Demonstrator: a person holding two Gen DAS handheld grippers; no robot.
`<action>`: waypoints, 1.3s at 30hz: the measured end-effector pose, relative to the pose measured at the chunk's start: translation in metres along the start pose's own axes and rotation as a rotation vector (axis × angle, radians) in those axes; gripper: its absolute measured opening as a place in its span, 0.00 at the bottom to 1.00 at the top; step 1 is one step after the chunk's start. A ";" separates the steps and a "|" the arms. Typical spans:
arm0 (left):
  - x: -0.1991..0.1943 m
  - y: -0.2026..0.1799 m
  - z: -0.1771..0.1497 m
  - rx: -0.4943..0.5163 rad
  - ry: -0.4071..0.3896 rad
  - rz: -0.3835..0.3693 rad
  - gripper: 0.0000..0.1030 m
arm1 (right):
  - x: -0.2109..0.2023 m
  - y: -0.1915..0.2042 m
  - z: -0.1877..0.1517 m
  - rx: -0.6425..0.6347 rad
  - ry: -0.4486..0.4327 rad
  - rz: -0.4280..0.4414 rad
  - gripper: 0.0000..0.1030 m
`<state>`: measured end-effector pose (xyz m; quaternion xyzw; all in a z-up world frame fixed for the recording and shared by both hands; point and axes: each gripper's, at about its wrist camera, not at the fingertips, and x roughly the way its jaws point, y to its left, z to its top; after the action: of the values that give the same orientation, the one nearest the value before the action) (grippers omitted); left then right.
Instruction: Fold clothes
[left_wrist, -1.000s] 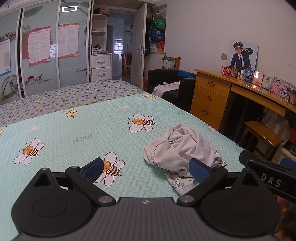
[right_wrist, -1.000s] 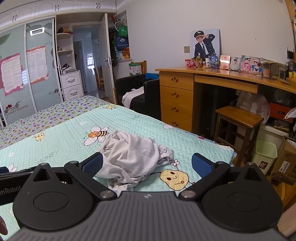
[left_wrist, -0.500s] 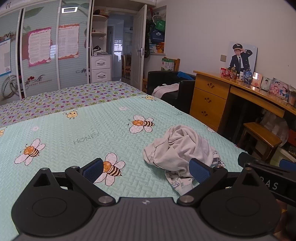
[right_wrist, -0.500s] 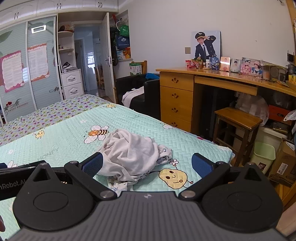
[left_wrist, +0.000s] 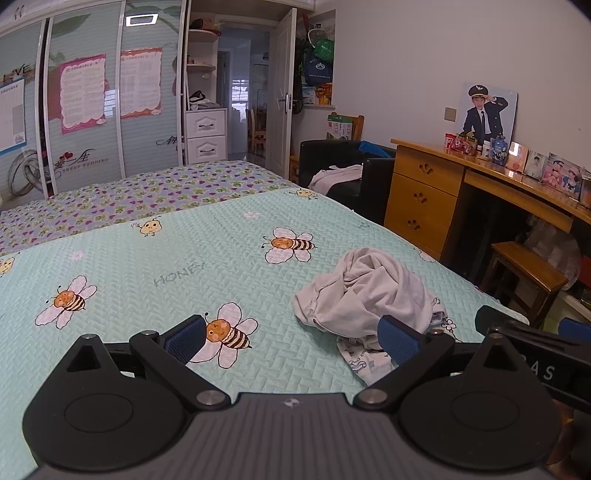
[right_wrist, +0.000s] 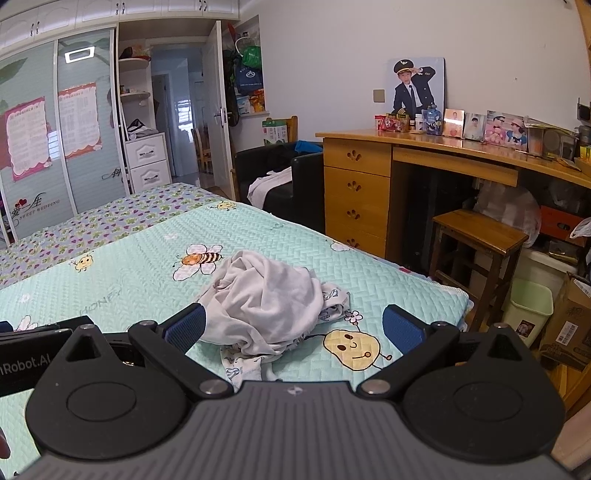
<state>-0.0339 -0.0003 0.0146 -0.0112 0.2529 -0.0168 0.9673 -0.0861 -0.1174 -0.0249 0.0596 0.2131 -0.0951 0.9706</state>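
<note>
A crumpled pale grey garment lies in a heap on the bed, near its edge beside the wooden counter. It looks light, limp and soft, best pinched at a hem or corner, not mid-heap. The left tool and right tool gape wide, holding nothing.

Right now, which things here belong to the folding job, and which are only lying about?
Job:
crumpled grey garment
patterned cloth under it
bed cover
left gripper, open
right gripper, open

Lying about:
wooden stool
green bin
framed photos
</note>
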 end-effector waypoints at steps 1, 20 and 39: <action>0.000 0.000 -0.001 0.001 0.001 0.000 0.99 | 0.000 0.000 0.000 -0.001 0.000 0.000 0.98; 0.005 0.001 -0.004 -0.005 0.013 0.001 0.99 | 0.004 0.002 -0.005 0.008 0.026 -0.001 0.98; 0.000 0.000 -0.005 -0.001 0.005 -0.002 0.99 | 0.001 0.002 -0.003 0.014 0.027 -0.002 0.98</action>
<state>-0.0360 0.0001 0.0102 -0.0118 0.2553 -0.0175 0.9666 -0.0858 -0.1147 -0.0285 0.0675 0.2258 -0.0970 0.9670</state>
